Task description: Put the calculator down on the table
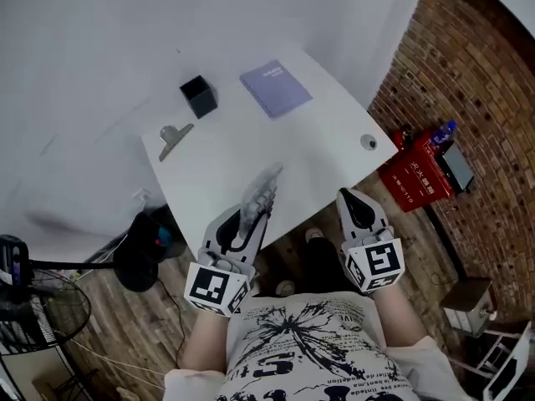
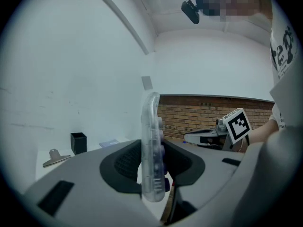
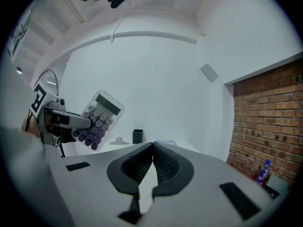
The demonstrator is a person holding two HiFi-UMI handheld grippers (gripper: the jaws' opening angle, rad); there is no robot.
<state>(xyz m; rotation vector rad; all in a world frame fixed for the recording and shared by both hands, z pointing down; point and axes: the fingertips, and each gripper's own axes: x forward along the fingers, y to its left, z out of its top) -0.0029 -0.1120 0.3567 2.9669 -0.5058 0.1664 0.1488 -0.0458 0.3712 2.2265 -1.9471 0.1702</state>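
Observation:
My left gripper [image 1: 248,220] is shut on a clear plastic calculator [image 1: 259,195] with purple keys, held on edge over the near edge of the white table [image 1: 318,132]. In the left gripper view the calculator [image 2: 152,145] stands upright between the dark pads. From the right gripper view the calculator [image 3: 97,119] shows its key face and display, held at the left. My right gripper [image 1: 355,205] hovers at the table's near edge, to the right of the left one; its jaws [image 3: 152,151] meet at the tips with nothing between them.
On the table lie a black pen cup [image 1: 199,96], a purple notebook [image 1: 275,88] and a metal binder clip [image 1: 173,137]. A small round grommet [image 1: 369,142] sits near the right corner. A red crate [image 1: 418,170] stands by the brick wall; a fan [image 1: 33,307] is at the left.

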